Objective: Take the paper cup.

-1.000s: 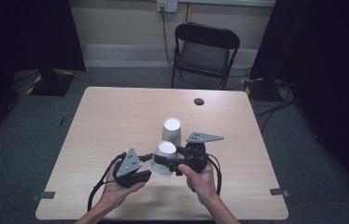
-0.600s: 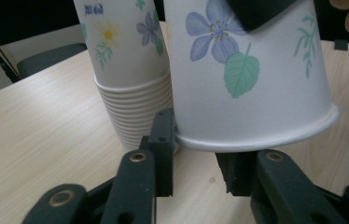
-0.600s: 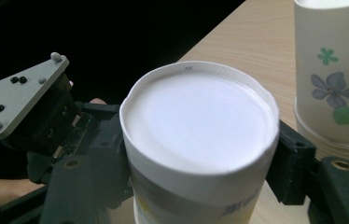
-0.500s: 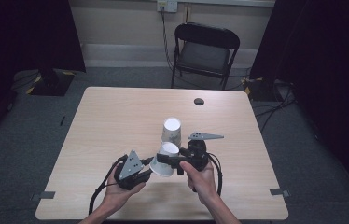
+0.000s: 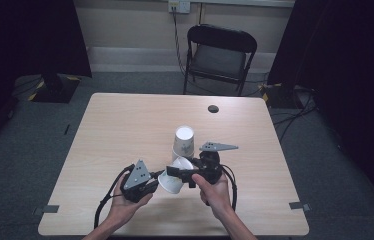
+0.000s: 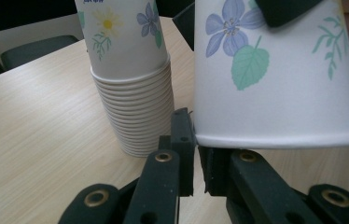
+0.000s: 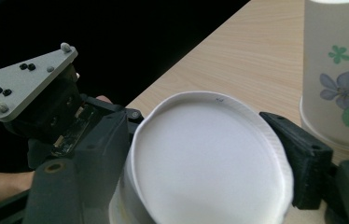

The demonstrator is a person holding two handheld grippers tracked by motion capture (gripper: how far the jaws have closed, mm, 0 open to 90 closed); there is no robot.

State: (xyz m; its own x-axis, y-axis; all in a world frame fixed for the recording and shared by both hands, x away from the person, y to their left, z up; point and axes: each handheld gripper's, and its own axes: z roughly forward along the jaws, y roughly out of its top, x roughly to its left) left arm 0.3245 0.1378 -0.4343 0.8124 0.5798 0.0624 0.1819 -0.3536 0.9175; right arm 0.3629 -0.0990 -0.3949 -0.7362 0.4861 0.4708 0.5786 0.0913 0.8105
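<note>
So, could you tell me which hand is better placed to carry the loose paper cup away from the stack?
Left. The left gripper is shut on the paper cup's rim, while the right gripper's jaws have just been opening around its base, beside the stack.

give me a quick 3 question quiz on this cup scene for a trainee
1. True or false: the stack of cups stands upside down on the table.
2. Which one pinches the rim of the loose cup: the left gripper or the right gripper?
3. What stands behind the table? A. a folding chair B. a stool C. a trolley

Key
1. True.
2. The left gripper. Its jaws have just been closing, with the rim between them. The right gripper's jaws have just been opening and stand either side of the cup.
3. A.
</note>
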